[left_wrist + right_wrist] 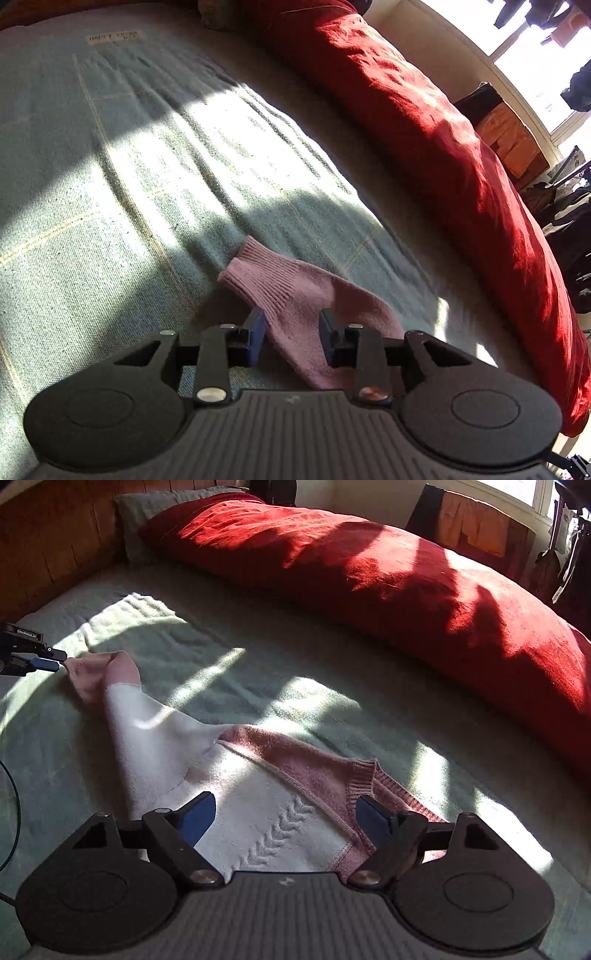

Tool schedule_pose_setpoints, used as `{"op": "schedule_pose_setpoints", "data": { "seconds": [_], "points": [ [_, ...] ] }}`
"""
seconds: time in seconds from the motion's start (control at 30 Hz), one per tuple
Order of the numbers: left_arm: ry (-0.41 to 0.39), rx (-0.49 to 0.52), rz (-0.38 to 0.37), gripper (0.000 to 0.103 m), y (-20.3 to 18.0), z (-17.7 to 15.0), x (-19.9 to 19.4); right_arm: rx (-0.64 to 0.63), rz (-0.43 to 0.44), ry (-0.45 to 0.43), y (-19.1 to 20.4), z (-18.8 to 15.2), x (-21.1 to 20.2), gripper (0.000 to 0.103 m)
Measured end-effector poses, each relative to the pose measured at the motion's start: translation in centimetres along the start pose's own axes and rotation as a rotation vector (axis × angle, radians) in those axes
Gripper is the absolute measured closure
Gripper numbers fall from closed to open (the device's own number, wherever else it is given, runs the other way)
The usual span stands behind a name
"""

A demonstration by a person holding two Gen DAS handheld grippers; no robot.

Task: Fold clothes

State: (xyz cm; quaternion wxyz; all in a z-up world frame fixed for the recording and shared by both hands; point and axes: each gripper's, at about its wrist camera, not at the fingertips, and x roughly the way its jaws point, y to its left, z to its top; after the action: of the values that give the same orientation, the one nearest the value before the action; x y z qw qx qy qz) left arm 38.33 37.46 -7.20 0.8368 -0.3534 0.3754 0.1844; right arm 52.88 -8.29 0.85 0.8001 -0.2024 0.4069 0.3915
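A pink knitted sweater [295, 764] lies spread on the pale green blanket [221, 672], washed almost white where sunlight hits it. Its ribbed neckline [364, 775] sits just ahead of my right gripper [286, 821], which hovers over the sweater's body with jaws wide apart, holding nothing. One sleeve [291, 291] stretches out to the left, its cuff [240, 258] pointing away. My left gripper [291, 332] straddles that sleeve; its blue pads [256, 332] stand apart on either side of the cloth and do not press it. In the right wrist view the left gripper [55, 659] sits at the sleeve's end.
A long red duvet roll [388, 572] runs along the far side of the bed. A wooden headboard [55, 535] and a grey pillow [147, 506] are at the back left. A dark cable [14, 805] hangs at the left. Furniture with orange cloth [476, 520] stands by the window.
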Motion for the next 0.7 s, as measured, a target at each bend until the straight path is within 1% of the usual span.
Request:
{"op": "schedule_pose_setpoints", "data": {
  "seconds": [0.1, 0.17, 0.23, 0.37, 0.47, 0.5, 0.57, 0.63, 0.7],
  "points": [
    [0.015, 0.041, -0.021, 0.058, 0.3, -1.0, 0.6, -0.089, 0.054, 0.013, 0.9, 3.3, 2.6, 0.022],
    [0.006, 0.030, -0.031, 0.053, 0.9, -1.3, 1.1, -0.132, 0.087, 0.028, 1.2, 5.0, 4.3, 0.022],
    [-0.004, -0.005, -0.050, 0.050, 1.6, -1.3, 1.6, -0.173, 0.120, 0.055, 1.5, 6.7, 6.7, 0.023],
    [-0.025, -0.076, -0.087, 0.049, 2.9, -1.3, 2.5, -0.205, 0.205, 0.117, 1.8, 8.9, 11.3, 0.025],
    [-0.034, -0.100, -0.108, 0.047, 3.4, -1.2, 3.0, -0.209, 0.276, 0.181, 1.9, 9.4, 14.3, 0.026],
    [-0.036, -0.102, -0.113, 0.047, 3.4, -1.2, 3.1, -0.228, 0.298, 0.220, 2.2, 9.3, 15.4, 0.027],
    [-0.039, -0.105, -0.123, 0.043, 3.5, -1.1, 3.3, -0.261, 0.325, 0.275, 2.5, 8.7, 16.6, 0.030],
    [-0.040, -0.107, -0.128, 0.042, 3.5, -1.0, 3.4, -0.292, 0.338, 0.307, 2.7, 8.1, 17.0, 0.031],
    [-0.040, -0.104, -0.122, 0.042, 3.2, -0.9, 3.5, -0.310, 0.345, 0.323, 3.0, 7.9, 16.6, 0.040]
  ]
}}
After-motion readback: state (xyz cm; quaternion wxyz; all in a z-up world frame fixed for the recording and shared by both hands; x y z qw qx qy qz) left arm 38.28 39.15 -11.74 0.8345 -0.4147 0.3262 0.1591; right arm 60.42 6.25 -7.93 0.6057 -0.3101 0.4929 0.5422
